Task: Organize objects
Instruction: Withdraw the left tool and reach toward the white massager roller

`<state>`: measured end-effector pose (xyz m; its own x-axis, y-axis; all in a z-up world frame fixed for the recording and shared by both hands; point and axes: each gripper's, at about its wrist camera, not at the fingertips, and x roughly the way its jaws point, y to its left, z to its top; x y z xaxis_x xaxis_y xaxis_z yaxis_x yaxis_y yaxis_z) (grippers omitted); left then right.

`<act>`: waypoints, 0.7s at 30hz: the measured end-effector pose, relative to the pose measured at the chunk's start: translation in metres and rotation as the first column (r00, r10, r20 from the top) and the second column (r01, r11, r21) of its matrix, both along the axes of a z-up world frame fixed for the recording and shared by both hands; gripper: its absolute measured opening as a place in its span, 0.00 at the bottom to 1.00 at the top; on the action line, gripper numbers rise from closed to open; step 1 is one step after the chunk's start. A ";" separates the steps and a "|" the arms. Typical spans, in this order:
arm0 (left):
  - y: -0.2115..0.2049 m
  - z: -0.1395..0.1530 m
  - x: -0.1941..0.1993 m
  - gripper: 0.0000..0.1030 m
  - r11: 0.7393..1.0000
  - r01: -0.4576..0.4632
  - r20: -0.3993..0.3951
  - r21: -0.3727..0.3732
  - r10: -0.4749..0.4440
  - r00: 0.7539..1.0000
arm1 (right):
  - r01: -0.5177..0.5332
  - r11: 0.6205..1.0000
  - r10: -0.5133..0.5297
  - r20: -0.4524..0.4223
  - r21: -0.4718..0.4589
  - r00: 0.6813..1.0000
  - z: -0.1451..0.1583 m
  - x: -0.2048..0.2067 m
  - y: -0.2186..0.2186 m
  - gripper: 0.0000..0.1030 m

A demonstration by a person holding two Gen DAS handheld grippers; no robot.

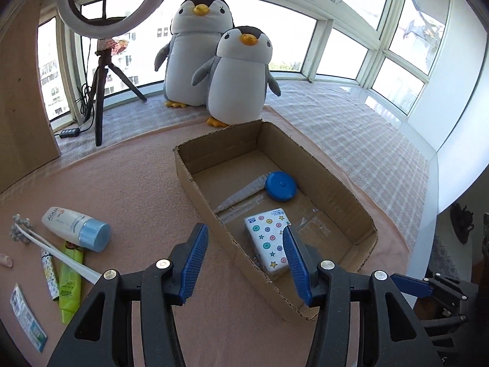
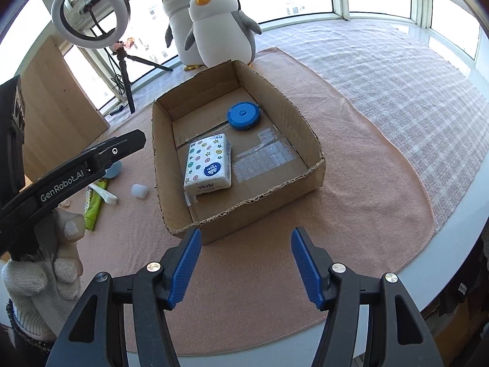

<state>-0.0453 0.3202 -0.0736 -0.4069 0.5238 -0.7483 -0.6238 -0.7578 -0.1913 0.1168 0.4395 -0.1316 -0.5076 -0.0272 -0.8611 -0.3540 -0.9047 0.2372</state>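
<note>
A cardboard box [image 1: 195, 180] [image 2: 318, 159] lies open on the pink cloth. Inside it are a white tissue pack with coloured dots [image 1: 269, 241] [image 2: 209, 162] and a round blue tape measure [image 1: 280, 186] [image 2: 243, 115]. My left gripper [image 1: 246, 238] is open and hovers over the box's near left corner, just above the tissue pack, holding nothing. My right gripper [image 2: 246, 243] is open and empty, in front of the box's near wall. Left of the box lie a white bottle with a blue cap [image 1: 76, 227], a green tube [image 1: 71, 281] [image 2: 94, 202], a small patterned tube [image 1: 50, 272], a white stick with a grey tip [image 1: 55, 253] and a flat packet [image 1: 26, 318].
Two plush penguins [image 1: 214, 64] [image 2: 214, 24] stand behind the box. A ring light on a tripod [image 1: 107, 30] [image 2: 91, 12] and a wooden board [image 1: 21, 91] are at the back left. A small white cap [image 2: 139, 191] lies by the box. A gloved hand [image 2: 45, 269] holds the left gripper.
</note>
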 end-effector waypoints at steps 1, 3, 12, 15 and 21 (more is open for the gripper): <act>-0.014 0.000 -0.001 0.53 1.000 -0.019 0.007 0.005 0.019 1.000 | -0.015 1.000 0.015 0.002 0.004 1.000 -0.001 -0.004 -0.006 0.56; -0.040 -0.002 -0.004 0.53 0.998 -0.055 0.019 0.000 0.055 0.998 | -0.046 0.999 0.046 0.009 0.003 0.999 -0.003 -0.014 -0.018 0.56; -0.163 -0.008 -0.026 0.53 0.969 -0.243 0.039 -0.034 0.245 0.969 | -0.216 0.976 0.217 -0.022 0.026 0.976 0.006 -0.065 -0.092 0.56; -0.198 -0.011 -0.035 0.53 0.956 -0.284 0.052 -0.073 0.288 0.956 | -0.253 0.968 0.253 -0.012 0.007 0.967 0.006 -0.085 -0.115 0.56; -0.275 -0.006 -0.062 0.53 0.910 -0.401 0.043 -0.104 0.407 0.913 | -0.366 0.930 0.367 -0.029 0.016 0.930 0.009 -0.125 -0.165 0.56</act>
